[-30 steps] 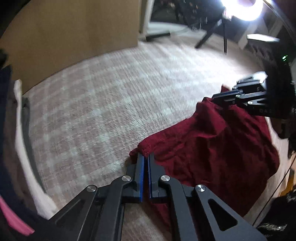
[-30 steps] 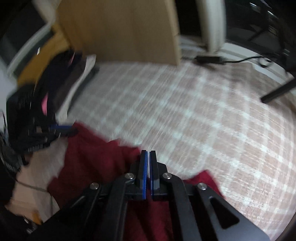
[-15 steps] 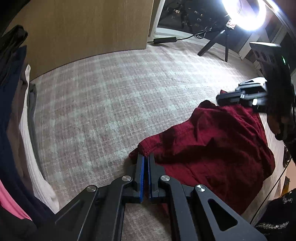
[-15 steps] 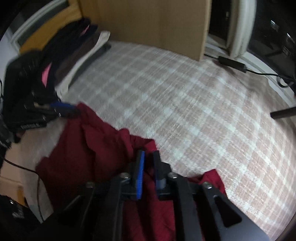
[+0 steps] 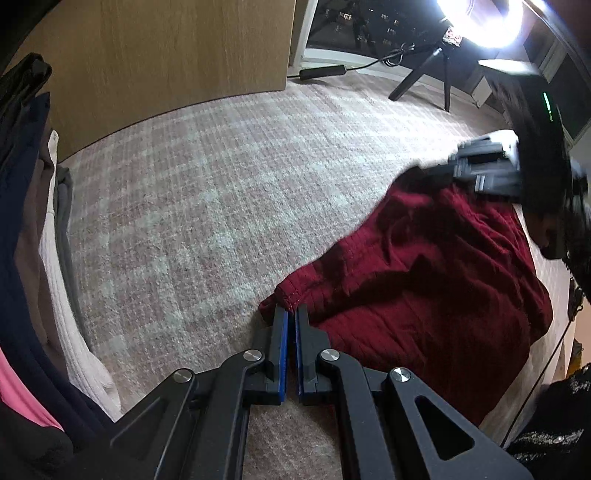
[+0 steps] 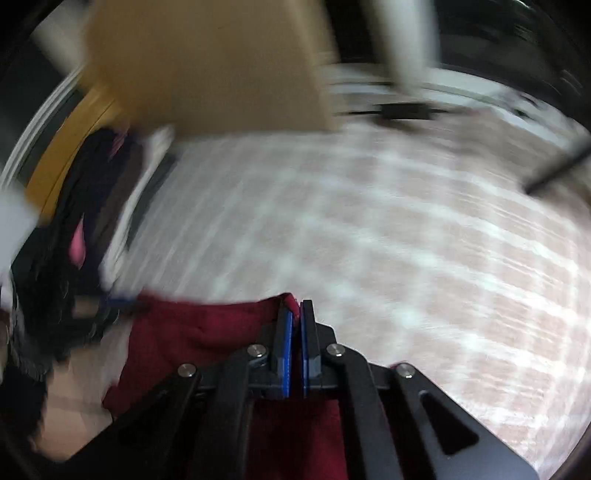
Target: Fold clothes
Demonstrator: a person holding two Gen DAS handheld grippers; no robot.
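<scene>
A dark red ribbed garment (image 5: 424,280) lies rumpled on the checked carpet, at the right of the left wrist view. My left gripper (image 5: 290,314) is shut on its hemmed corner. Across the cloth, my right gripper (image 5: 480,173) shows blurred at the garment's far edge. In the right wrist view, which is smeared by motion, my right gripper (image 6: 295,314) is shut on a fold of the red garment (image 6: 207,332), with the left gripper (image 6: 122,301) dimly seen at the left.
A stack of folded clothes (image 5: 33,258) in navy, white, grey and pink lines the left. A wooden panel (image 5: 155,55) stands at the back. A ring light on a tripod (image 5: 480,22) and a power brick (image 5: 323,72) sit at the far right. Checked carpet (image 5: 207,192) spreads between.
The right gripper, slightly parted half a second ago, has shut on the red cloth and is moving fast, blurring its view. The left gripper still pinches the same corner.
</scene>
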